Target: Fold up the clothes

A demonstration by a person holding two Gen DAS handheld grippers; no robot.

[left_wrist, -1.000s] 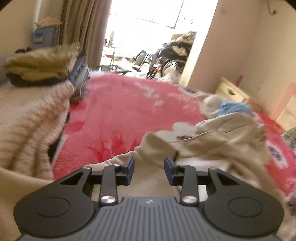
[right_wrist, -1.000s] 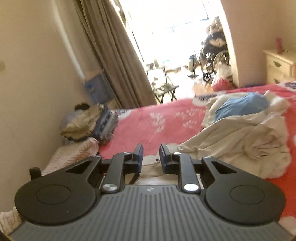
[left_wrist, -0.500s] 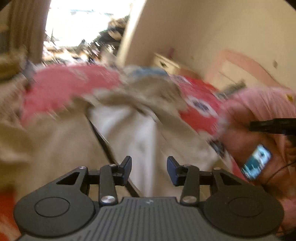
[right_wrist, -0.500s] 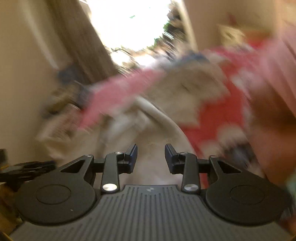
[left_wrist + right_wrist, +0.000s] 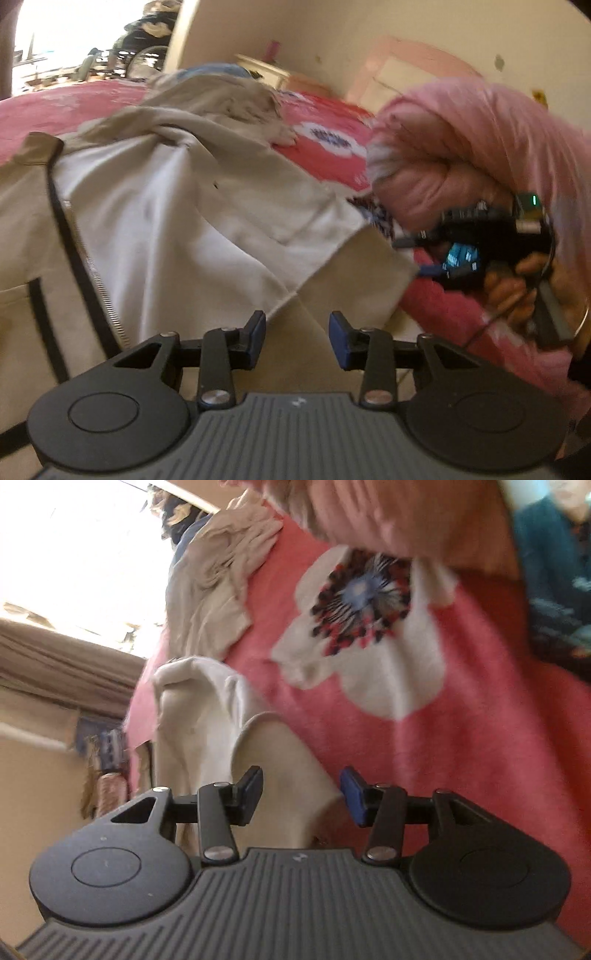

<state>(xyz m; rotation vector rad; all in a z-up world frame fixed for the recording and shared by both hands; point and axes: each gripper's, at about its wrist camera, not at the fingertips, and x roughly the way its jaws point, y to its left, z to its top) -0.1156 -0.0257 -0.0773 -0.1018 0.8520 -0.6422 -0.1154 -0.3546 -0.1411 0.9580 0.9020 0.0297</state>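
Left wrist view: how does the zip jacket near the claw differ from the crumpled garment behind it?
The zip jacket lies opened out and fairly flat, white lining up; the crumpled garment is bunched in wrinkled folds. The jacket shows a black zipper; the garment shows none. The jacket looks pale cream, the garment a darker beige. Both lie on the red floral blanket.

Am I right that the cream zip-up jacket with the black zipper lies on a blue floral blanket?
Not quite: the cream zip-up jacket with the black zipper lies on a red floral blanket, not a blue one. The left wrist view shows it.
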